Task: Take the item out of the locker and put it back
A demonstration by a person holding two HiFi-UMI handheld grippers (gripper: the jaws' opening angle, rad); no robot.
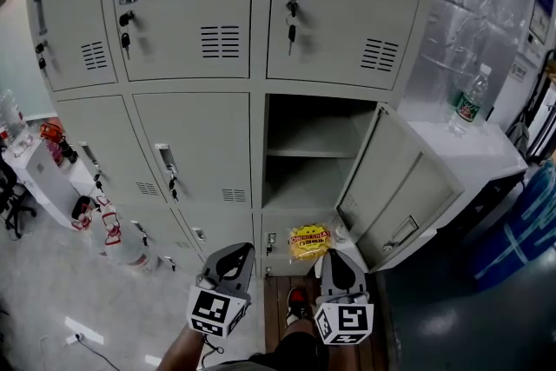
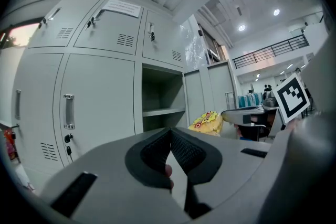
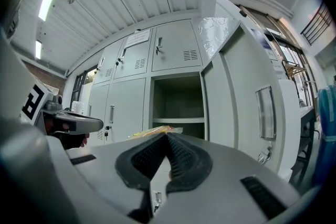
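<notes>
A yellow snack bag (image 1: 310, 241) hangs in the air in front of the bottom row of lockers, just below the open locker (image 1: 308, 154), whose two shelf spaces look empty. My right gripper (image 1: 334, 255) is shut on the bag's edge; the bag (image 3: 149, 133) pokes out to the left past the closed jaw tips. In the left gripper view the bag (image 2: 210, 122) shows beside the right gripper. My left gripper (image 1: 239, 249) is shut with nothing in it, level with the right one and to its left.
The open locker's door (image 1: 391, 195) swings out to the right. A water bottle (image 1: 469, 104) stands on a white table (image 1: 473, 152) at the right. Bottles and red-marked clutter (image 1: 104, 221) sit on the floor at the left. A shoe (image 1: 297, 304) is below the grippers.
</notes>
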